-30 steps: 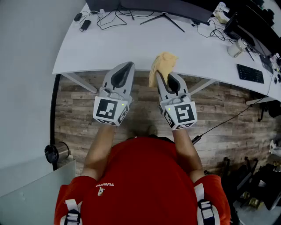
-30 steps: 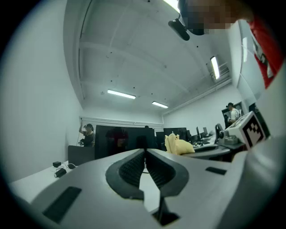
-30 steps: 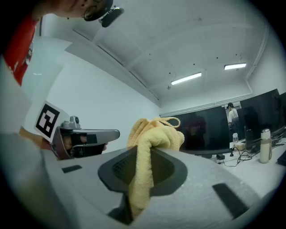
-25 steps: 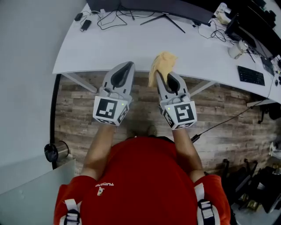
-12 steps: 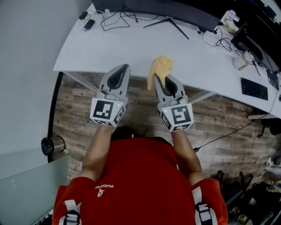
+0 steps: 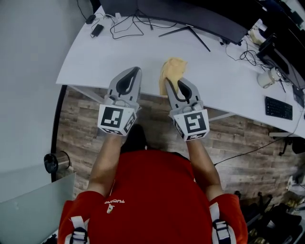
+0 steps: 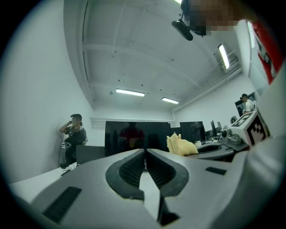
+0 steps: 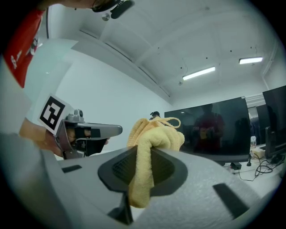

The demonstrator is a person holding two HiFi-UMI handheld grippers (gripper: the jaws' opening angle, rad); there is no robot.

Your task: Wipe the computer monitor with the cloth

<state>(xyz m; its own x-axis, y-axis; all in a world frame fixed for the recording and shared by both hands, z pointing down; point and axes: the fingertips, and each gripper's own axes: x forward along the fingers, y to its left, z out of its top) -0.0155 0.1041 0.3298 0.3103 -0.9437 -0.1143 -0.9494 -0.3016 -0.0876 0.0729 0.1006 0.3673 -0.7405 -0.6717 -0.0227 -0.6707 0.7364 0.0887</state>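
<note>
Right gripper (image 6: 172,84) jaws clamped on yellow cloth (image 6: 171,70); left gripper (image 6: 135,70) jaws together, empty. Risk: narrow pinch, yellow cloth slipping against far monitor (image 6: 190,14).

A white desk (image 6: 114,52) with a curved near edge carries a wide dark monitor (image 6: 190,14) along its far edge, standing on a thin black stand (image 6: 187,29) with 2 splayed legs. Loose black cables (image 6: 125,25) and a small black device (image 6: 96,30) lie near the far left corner, while a black keyboard (image 6: 278,108) and a small white object (image 6: 267,77) lie toward the right end. Below is a wood-plank floor (image 6: 81,124), where 1 metal can (image 6: 56,162) stands beside the left wall.
</note>
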